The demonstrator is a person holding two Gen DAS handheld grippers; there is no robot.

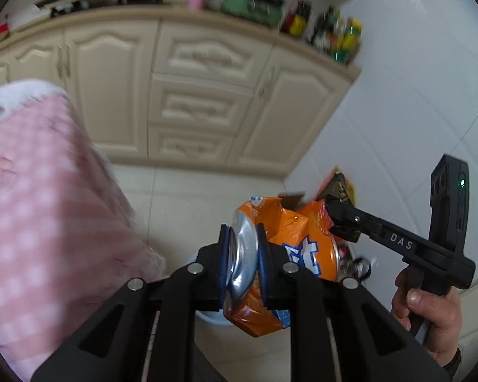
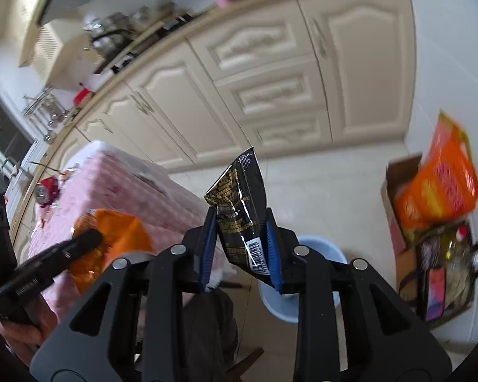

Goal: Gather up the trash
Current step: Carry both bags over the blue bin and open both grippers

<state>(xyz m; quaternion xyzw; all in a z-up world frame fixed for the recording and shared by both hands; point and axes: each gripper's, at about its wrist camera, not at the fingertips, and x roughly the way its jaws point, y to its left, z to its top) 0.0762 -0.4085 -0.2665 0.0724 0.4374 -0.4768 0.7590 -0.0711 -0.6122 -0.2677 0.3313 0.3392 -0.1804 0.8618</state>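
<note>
My left gripper is shut on a crushed orange soda can, held in the air beside the pink-checked table. The can also shows in the right wrist view, with the left gripper at lower left. My right gripper is shut on a black snack packet with gold print and a barcode, held above the floor. In the left wrist view the right gripper reaches in from the right. A light blue bin stands on the floor below both grippers, its opening partly hidden.
Cream cabinets run along the back with cluttered counters. A cardboard box with an orange bag and a sack of bottles stand by the right wall. A red can lies on the table.
</note>
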